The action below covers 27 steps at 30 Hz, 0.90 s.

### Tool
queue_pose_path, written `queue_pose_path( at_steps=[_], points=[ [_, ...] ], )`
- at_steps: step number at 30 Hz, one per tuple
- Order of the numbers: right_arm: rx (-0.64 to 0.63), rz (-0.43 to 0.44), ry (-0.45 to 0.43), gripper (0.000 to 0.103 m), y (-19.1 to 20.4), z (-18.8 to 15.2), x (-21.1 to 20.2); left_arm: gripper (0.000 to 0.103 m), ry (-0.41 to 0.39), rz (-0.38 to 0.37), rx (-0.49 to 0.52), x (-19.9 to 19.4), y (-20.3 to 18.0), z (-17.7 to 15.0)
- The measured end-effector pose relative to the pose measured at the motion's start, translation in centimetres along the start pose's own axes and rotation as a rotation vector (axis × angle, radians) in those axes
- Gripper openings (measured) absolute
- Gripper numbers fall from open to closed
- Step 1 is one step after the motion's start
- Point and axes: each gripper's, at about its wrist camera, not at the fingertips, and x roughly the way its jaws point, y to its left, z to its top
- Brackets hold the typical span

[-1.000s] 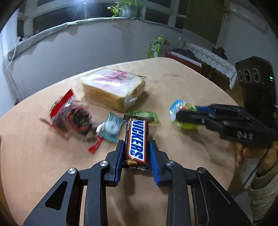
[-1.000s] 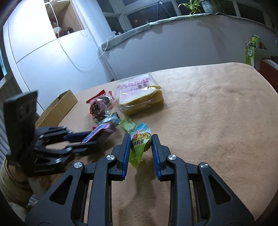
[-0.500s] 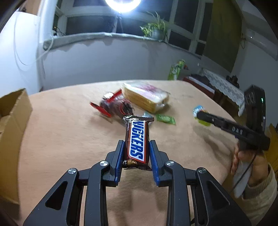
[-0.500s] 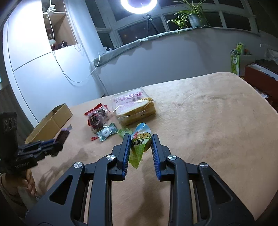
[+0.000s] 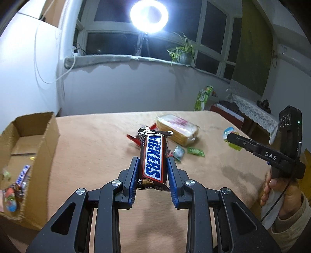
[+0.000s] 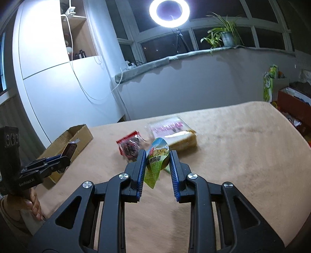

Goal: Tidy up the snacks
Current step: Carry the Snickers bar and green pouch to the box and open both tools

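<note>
- The left gripper (image 5: 152,175) still pinches the Snickers bar (image 5: 153,156) between its blue pads, the bar standing lengthwise at the centre of the left wrist view, lifted off the table (image 5: 97,140).
- Compared with half a second ago, that view has swung left and up: the cardboard box (image 5: 45,134) now fills the left edge, open top showing, with wrapped snacks lying in its lower left corner (image 5: 17,184).
- The sliced bread loaf (image 5: 177,130), red dried-fruit packet (image 5: 134,138) and small green sachet (image 5: 196,151) have slid to the right of centre, behind the bar.
- The right gripper (image 6: 157,167) keeps its jaws closed on the green quail-egg pouch (image 6: 156,161), held above the table at mid-frame in the right wrist view.
- In that view the box (image 6: 77,136) sits at the left, larger than before, and the left gripper with its bar (image 6: 69,150) has risen beside it at the left edge.
- The ring light (image 6: 169,12) has climbed to the top centre.
</note>
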Motion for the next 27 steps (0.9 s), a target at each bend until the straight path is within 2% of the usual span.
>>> queue_pose_path(
  at_steps=[13,27],
  points=[
    [-0.085,0.045,-0.004,0.025,6.1,1.7,1.0,0.027,-0.08,0.061,-0.046,-4.0,4.3,-0.1],
    [-0.203,0.148,0.032,0.025,15.2,2.4,4.9,0.027,-0.152,0.173,-0.136,-8.7,10.8,-1.6]
  ],
)
